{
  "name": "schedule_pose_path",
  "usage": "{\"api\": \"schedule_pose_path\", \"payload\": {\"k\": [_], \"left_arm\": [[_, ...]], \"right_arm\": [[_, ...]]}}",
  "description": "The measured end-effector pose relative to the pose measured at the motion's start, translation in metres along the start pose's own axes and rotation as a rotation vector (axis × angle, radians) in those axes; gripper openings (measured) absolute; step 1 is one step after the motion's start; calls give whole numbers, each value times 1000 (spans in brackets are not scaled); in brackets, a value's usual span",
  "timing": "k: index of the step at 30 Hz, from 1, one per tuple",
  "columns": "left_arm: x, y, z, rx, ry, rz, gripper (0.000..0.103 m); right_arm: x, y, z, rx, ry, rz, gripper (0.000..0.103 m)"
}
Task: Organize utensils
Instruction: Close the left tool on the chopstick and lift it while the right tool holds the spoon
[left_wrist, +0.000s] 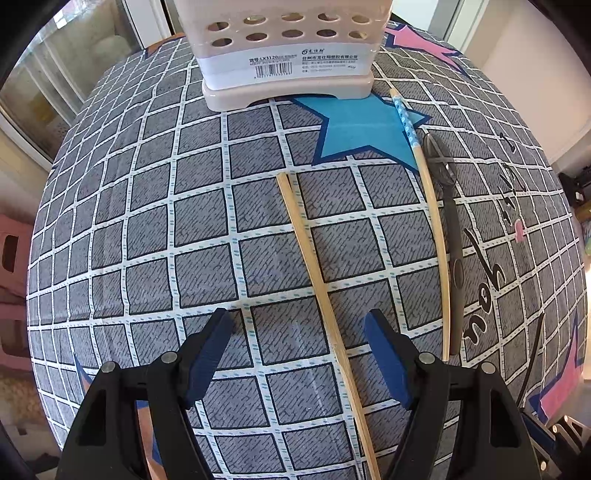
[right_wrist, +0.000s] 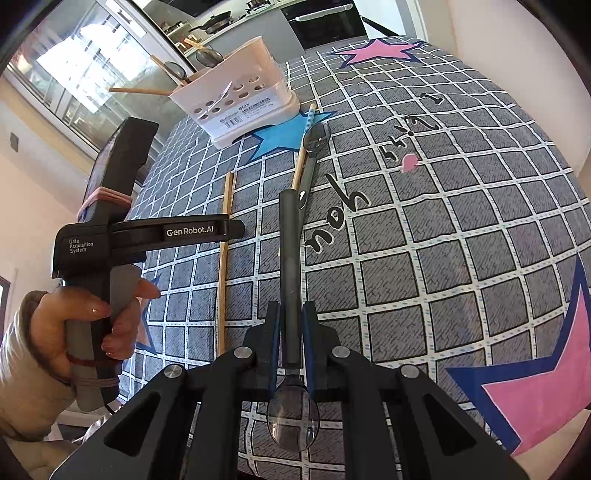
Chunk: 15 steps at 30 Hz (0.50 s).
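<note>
My right gripper (right_wrist: 291, 308) is shut on a dark spoon (right_wrist: 288, 240) and holds it above the table. The handle points forward and the clear bowl lies back toward the camera. My left gripper (left_wrist: 297, 325) hangs open just over the cloth, and a plain wooden chopstick (left_wrist: 317, 280) runs between its fingers, closer to the right one. To the right lie a chopstick with a blue dotted end (left_wrist: 428, 184) and a second dark spoon (left_wrist: 452, 236), side by side. The beige perforated utensil holder (left_wrist: 288, 55) stands at the far edge; in the right wrist view the holder (right_wrist: 236, 103) has chopsticks and spoons in it.
A grey checked cloth (left_wrist: 147, 240) with blue and pink stars covers the table. A person's hand (right_wrist: 74, 325) grips the left gripper's handle at the table's left edge. A pink stool (left_wrist: 11, 258) stands beyond the left side. Glass doors and a kitchen counter lie behind the holder.
</note>
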<state>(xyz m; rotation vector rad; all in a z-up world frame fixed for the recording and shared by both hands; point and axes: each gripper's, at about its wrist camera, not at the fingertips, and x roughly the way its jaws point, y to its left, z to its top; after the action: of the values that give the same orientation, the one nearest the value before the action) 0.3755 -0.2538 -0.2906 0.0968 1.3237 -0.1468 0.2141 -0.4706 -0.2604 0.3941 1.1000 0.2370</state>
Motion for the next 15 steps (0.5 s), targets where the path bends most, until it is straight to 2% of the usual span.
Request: {"api": "schedule_pose_path", "payload": {"k": [4, 11, 14, 15], "left_arm": [[3, -9, 12, 34, 23, -8, 94], [8, -38, 39, 81, 58, -5, 73], [8, -47, 44, 101, 38, -14, 41], [8, -50, 47, 95, 29, -30, 38]], "right_arm": [[0, -2, 2, 9, -9, 12, 12], [-6, -2, 0, 15, -20, 31, 12], [-9, -2, -1, 14, -29, 27, 12], [-9, -2, -2, 13, -31, 22, 12]]}}
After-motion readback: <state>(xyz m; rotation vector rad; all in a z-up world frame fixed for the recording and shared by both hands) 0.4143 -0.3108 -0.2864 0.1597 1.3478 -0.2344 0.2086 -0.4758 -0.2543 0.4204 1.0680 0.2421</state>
